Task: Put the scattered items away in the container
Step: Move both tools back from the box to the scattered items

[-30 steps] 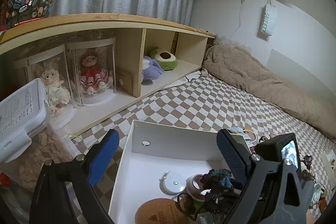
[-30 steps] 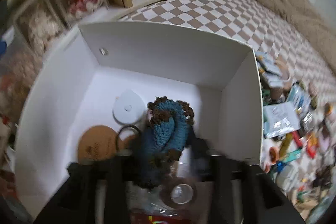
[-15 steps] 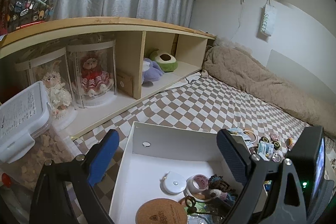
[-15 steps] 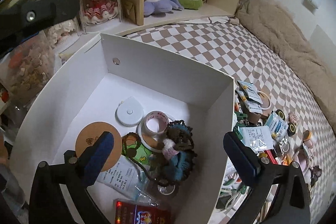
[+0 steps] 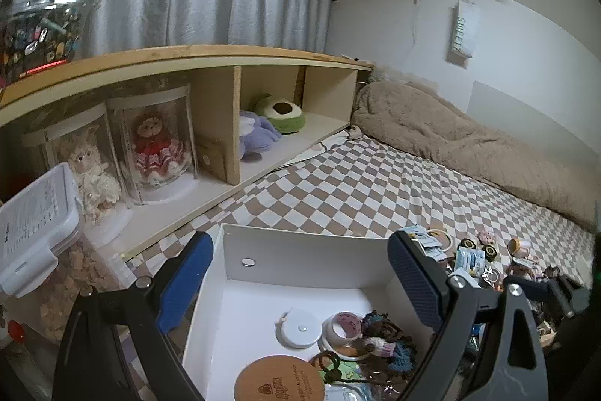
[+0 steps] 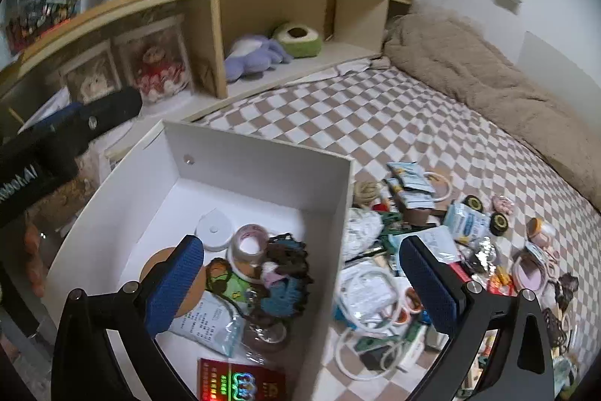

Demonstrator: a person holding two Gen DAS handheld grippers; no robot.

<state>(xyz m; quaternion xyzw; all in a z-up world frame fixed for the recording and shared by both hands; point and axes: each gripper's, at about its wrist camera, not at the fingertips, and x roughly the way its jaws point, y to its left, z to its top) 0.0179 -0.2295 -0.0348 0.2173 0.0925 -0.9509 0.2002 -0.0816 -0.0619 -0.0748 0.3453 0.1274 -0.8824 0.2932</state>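
A white open box (image 6: 263, 160) stands on the checkered bed. In it lie a blue-brown crochet piece (image 6: 285, 273), a tape roll (image 6: 249, 243), a white tape measure (image 6: 214, 228), a cork coaster (image 6: 161, 262), a packet and a red card (image 6: 240, 378). My right gripper (image 6: 302, 282) hangs open above the box's right wall with nothing between its fingers. Right of the box, scattered items (image 6: 413, 250) cover the bed. My left gripper (image 5: 298, 280) is open and empty over the box's (image 5: 300, 239) near left side. The crochet piece (image 5: 387, 337) lies loose beside the coaster (image 5: 278, 380).
A wooden shelf (image 5: 210, 55) runs along the left with two cased dolls (image 5: 154, 145) and plush toys (image 5: 278, 115). A lidded plastic tub (image 5: 33, 232) stands close left of the box. A beige blanket (image 6: 488, 81) lies along the far wall.
My right gripper opened and left the crochet piece in the box, then rose and drew back to the right. The left gripper has barely shifted.
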